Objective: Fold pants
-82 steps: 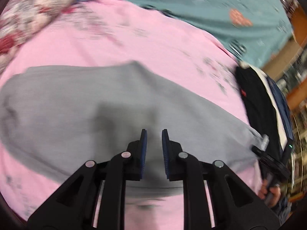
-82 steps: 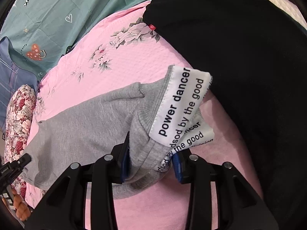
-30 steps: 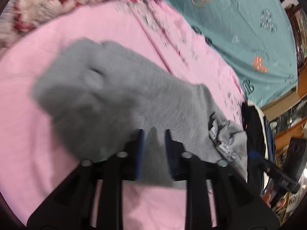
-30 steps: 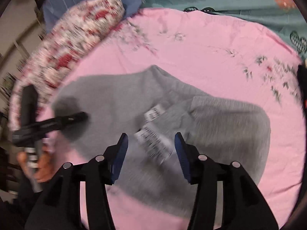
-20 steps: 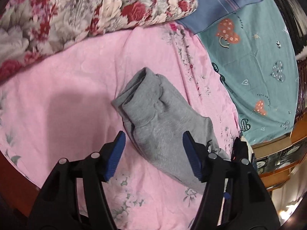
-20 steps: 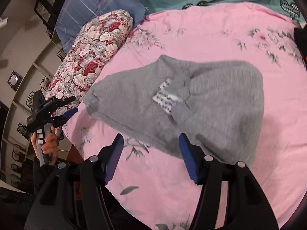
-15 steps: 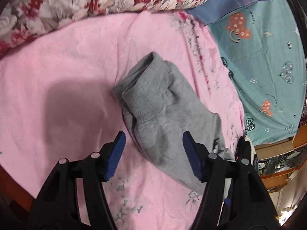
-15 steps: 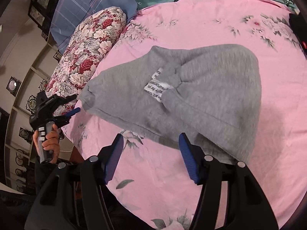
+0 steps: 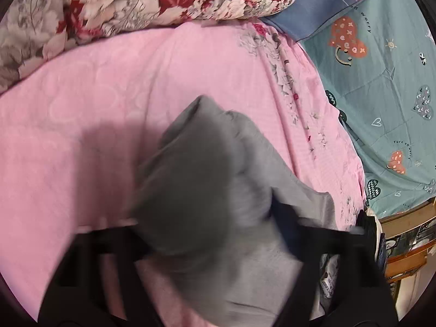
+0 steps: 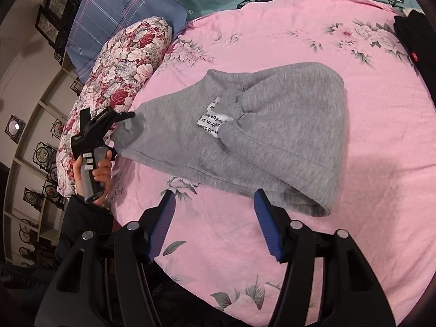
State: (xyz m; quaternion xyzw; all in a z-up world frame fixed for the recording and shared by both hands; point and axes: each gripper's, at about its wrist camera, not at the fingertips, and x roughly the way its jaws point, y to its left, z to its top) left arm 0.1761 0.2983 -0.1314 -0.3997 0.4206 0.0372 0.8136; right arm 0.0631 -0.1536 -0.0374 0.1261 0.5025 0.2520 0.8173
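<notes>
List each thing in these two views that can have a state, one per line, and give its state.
grey pants: folded over, lying on the pink bedspread, white labels facing up.
left tongs: at the pants' far end, touching the fabric; open or shut, cannot tell.
right tongs: open, empty, above the bedspread near the pants' front edge.
floral pillow: lying along the bed's edge.
black garment: lying at the bedspread's corner.

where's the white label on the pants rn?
Right wrist view, centre: the white label lies face up on top of the folded grey pants, at the bunched waistband, on the pink bedsheet. It cannot be made out in the left wrist view.
</notes>
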